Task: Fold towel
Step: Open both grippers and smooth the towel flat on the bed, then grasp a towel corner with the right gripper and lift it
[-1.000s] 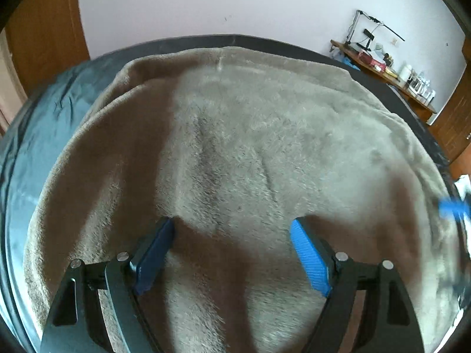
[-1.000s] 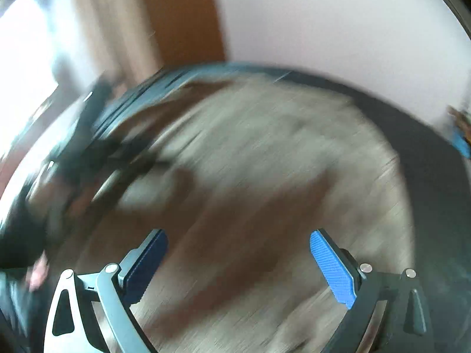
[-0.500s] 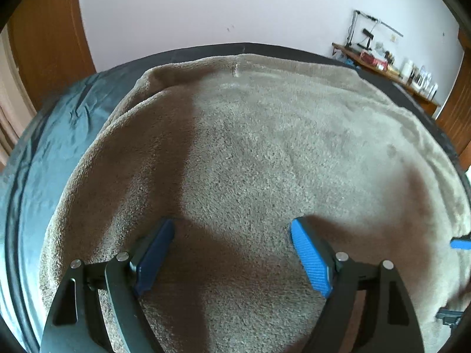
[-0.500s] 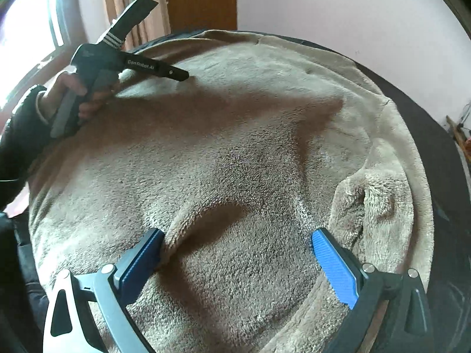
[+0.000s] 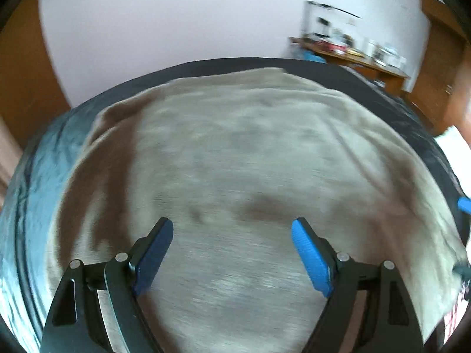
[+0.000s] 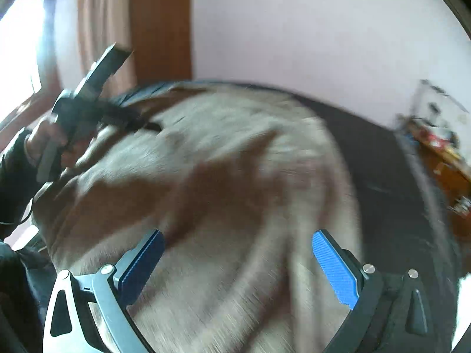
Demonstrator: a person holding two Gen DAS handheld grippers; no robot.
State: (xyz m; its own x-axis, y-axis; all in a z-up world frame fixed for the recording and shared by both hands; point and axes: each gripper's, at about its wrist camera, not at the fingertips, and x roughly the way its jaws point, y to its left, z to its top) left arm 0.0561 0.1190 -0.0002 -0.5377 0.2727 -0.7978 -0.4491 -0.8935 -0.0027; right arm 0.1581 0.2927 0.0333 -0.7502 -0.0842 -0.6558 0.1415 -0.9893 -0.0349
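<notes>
A large beige fleece towel (image 5: 241, 153) lies spread over a dark bed. My left gripper (image 5: 232, 229) hovers above the towel's near part, open, with nothing between its blue pads. In the right wrist view the same towel (image 6: 235, 176) fills the middle, blurred by motion, and my right gripper (image 6: 238, 244) is open over it with empty jaws. At the upper left of that view a hand (image 6: 44, 144) holds the left gripper's black handle over the towel's far side. A blue pad of the right gripper (image 5: 464, 204) peeks in at the left wrist view's right edge.
The dark bed cover (image 5: 41, 170) shows around the towel on the left, far side and right (image 6: 382, 170). A wooden shelf with small items (image 5: 353, 56) stands against the far wall. A curtain and wooden panel (image 6: 117, 29) rise at the left by a bright window.
Both views have swung and are blurred. In the left wrist view the towel has slid lower and more wall shows. In the right wrist view the far shelf has come in at the right.
</notes>
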